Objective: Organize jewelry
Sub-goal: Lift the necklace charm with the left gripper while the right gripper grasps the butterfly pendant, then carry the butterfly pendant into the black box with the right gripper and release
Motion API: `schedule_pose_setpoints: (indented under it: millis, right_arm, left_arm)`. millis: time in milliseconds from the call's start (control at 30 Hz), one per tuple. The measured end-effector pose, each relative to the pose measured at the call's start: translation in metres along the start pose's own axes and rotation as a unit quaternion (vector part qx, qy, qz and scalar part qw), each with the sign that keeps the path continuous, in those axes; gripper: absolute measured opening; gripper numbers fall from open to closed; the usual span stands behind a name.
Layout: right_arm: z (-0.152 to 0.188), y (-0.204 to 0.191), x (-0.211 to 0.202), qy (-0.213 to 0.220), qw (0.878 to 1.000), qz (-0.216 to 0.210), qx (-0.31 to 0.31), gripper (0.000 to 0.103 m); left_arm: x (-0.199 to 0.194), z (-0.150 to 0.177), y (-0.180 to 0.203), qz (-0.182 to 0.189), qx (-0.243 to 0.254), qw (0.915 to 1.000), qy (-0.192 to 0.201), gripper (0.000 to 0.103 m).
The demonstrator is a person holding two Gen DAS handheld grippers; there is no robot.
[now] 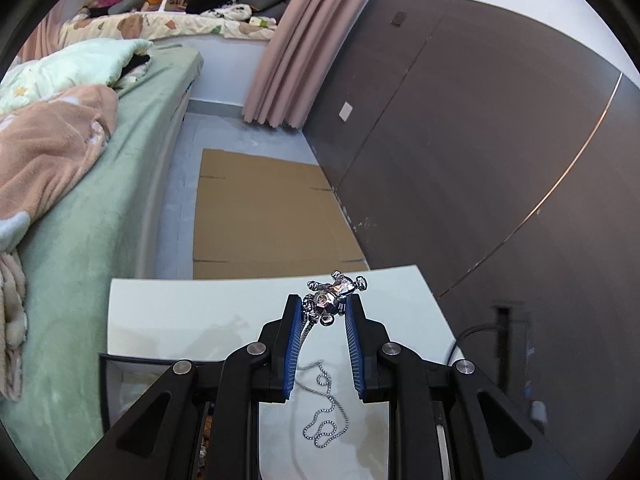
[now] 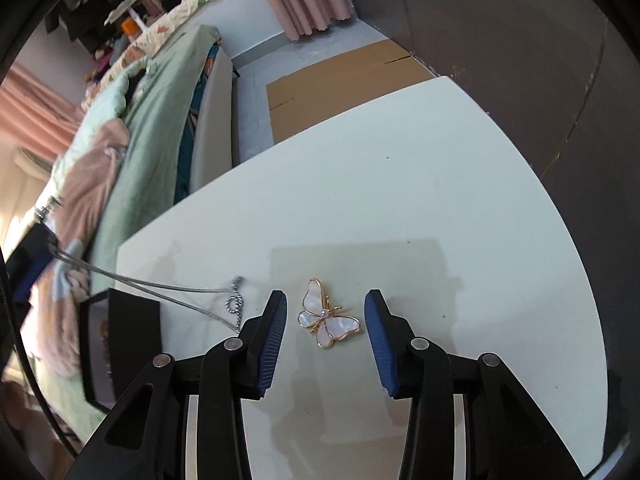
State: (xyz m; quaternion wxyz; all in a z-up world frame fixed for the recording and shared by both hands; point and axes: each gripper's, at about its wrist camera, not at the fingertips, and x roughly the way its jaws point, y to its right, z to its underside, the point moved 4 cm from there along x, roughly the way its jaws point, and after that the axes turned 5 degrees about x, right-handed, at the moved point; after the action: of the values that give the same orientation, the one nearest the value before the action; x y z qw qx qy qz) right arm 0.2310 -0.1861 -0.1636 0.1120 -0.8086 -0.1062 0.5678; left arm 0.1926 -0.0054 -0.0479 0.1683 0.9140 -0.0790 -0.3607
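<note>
a green-sheeted bed (image 1: 120, 184) stands left of the white desk (image 1: 192, 304); beyond the desk, flat cardboard (image 1: 264, 216) on grey floor (image 1: 180, 200), pink curtain (image 1: 296, 44), dark wall (image 1: 460, 140).

place: home bedroom | bed (image 1: 132, 184) with green sheet, rumpled pink blanket (image 1: 48, 152) | pink curtain (image 1: 296, 48) | cluttered window seat with patterned bedding (image 1: 160, 24) | white tabletop (image 2: 400, 184) near the bed's edge | cardboard (image 1: 264, 208) on the floor

Both tongs are showing the same build: the left tongs (image 1: 322, 304) and the right tongs (image 2: 325, 309) are wearing matte black linkage arms with slotted cut-outs, round silver pivot screws (image 1: 256, 348), and blue ribbed pads (image 2: 272, 344) lining each tapering finger.
</note>
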Motion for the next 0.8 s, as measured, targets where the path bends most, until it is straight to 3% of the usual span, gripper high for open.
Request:
schedule_pose_setpoints:
  millis: [67,100,200,533,633,800]
  right_arm:
    - [0.002,-0.004,0.004,-0.006,1.0,0.007,-0.01,0.039]
    - [0.003,-0.005,0.006,-0.011,1.0,0.008,-0.015,0.028]
    - [0.008,-0.008,0.007,-0.022,0.999,0.009,-0.024,0.013]
    - [0.017,0.001,-0.007,-0.019,0.999,-0.047,0.005,0.014]
    - [0.019,-0.001,-0.018,-0.01,0.997,-0.071,0.006,0.014]
    - [0.023,-0.01,-0.028,0.0,0.997,-0.083,-0.006,0.014]
  left_arm:
    - [-0.007,-0.004,-0.001,0.003,-0.001,1.0,0.008,0.022]
    - [-0.013,-0.007,-0.001,0.005,-0.001,0.9999,0.015,0.022]
    - [-0.028,-0.014,-0.001,0.01,-0.004,0.9994,0.034,0.022]
    - [-0.086,-0.032,0.005,0.014,-0.003,0.9954,0.094,0.023]
    - [-0.108,-0.036,0.01,0.042,-0.018,0.9925,0.113,0.022]
    - [-0.147,-0.044,0.014,0.044,-0.017,0.9866,0.156,0.022]
